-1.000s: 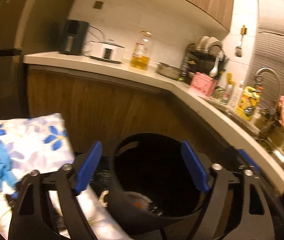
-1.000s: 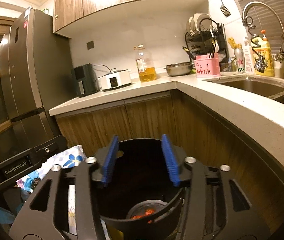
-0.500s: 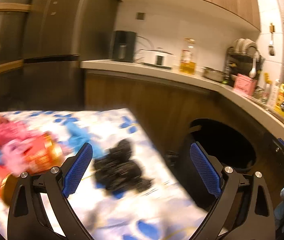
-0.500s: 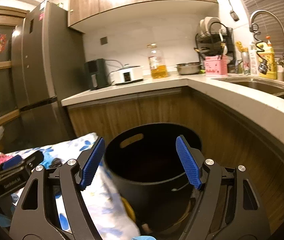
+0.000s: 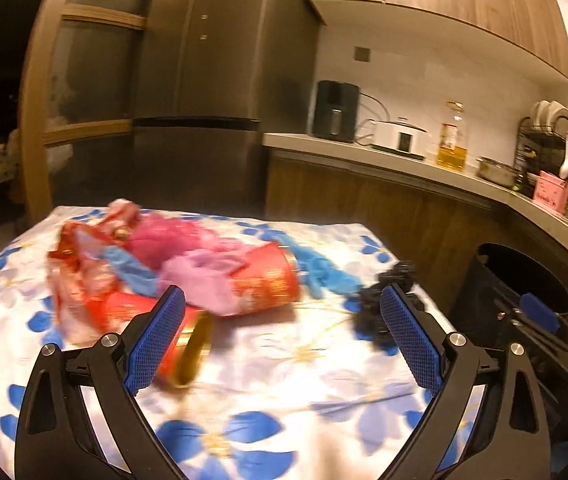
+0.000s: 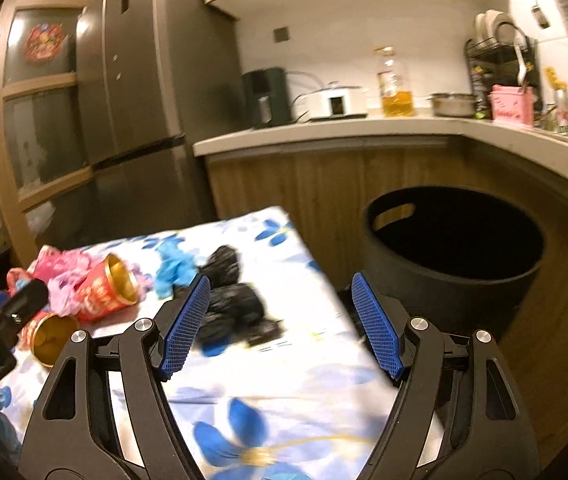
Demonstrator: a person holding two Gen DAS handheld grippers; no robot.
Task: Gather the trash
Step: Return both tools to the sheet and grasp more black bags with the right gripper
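Trash lies on a table with a white cloth printed with blue flowers: two red and gold paper cups, pink and red wrappers, a blue glove and crumpled black plastic. My left gripper is open and empty above the cloth, near the cups. My right gripper is open and empty above the table's right edge, close to the black plastic. A black round bin stands on the floor right of the table.
Wooden cabinets under a light countertop run behind the table and bin. A tall dark fridge stands at the back left. Appliances, an oil bottle and a dish rack sit on the counter.
Both grippers have swung left from over the bin to over the table. The right gripper's jaws have opened wider. Both are empty throughout.
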